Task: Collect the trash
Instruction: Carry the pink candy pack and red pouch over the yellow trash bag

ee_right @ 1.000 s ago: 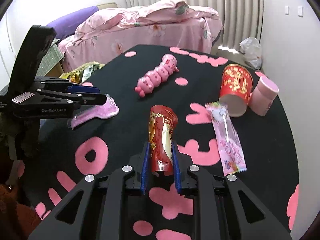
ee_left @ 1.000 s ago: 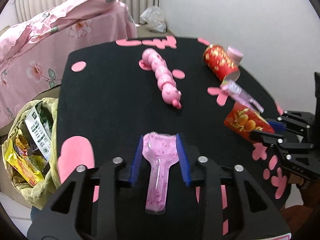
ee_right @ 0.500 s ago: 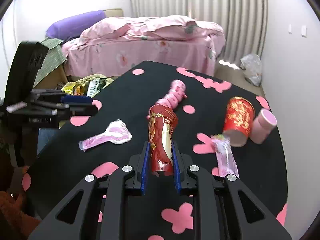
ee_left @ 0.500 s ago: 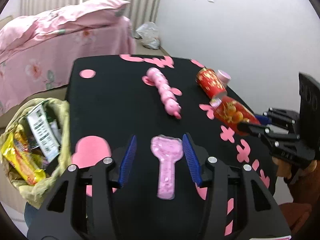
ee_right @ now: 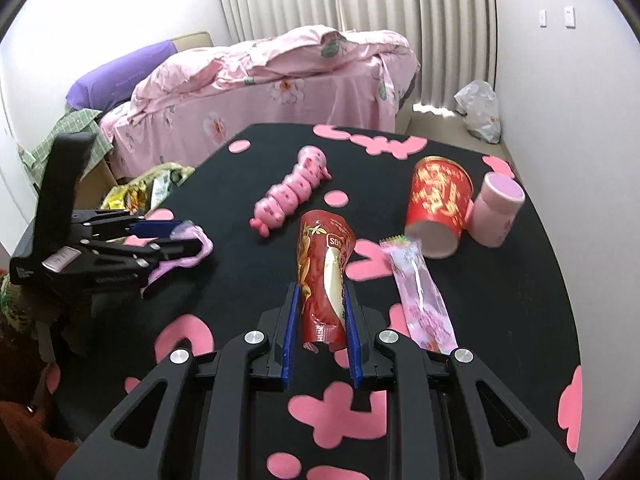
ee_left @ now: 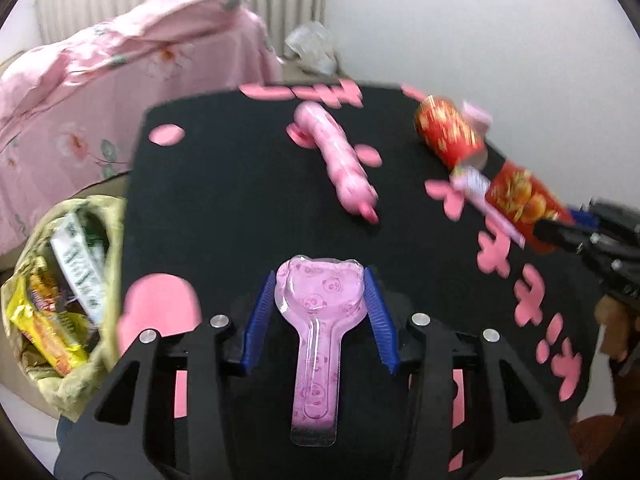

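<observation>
The left gripper (ee_left: 320,316) has its jaws clamped on the pink spoon-shaped wrapper (ee_left: 318,332); the right gripper (ee_right: 322,332) pinches the red snack wrapper (ee_right: 324,272). Carry both toward the trash bag (ee_left: 60,296) at nine o'clock, releasing only directly above its opening.
</observation>
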{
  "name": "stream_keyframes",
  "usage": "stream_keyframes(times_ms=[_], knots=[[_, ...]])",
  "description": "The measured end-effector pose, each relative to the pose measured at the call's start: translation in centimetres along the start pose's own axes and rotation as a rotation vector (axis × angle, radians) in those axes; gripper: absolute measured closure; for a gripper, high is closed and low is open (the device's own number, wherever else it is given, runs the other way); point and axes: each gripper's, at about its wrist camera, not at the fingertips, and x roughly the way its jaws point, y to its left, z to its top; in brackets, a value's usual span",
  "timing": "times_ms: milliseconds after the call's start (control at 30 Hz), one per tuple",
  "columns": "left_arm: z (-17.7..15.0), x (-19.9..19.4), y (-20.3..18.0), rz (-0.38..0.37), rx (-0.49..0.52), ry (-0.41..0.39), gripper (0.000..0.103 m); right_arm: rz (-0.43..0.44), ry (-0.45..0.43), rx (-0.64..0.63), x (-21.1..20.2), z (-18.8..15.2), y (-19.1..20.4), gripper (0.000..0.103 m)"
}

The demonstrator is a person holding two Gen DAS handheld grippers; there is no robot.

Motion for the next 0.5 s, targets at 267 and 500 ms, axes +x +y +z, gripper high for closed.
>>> stream_keyframes(times_ms=[267,500], knots=[[1.8,-8.9,8.4,0.158,-0.193,-0.270,0.060,0.108,-0.129,-0.126,-1.1,6.8,5.3,0.083],[0.2,-12.3,16.6,0.279,-0.412,-0.355,0.060,0.265,-0.124,-0.173,3.6,13.1,12.2,0.083]])
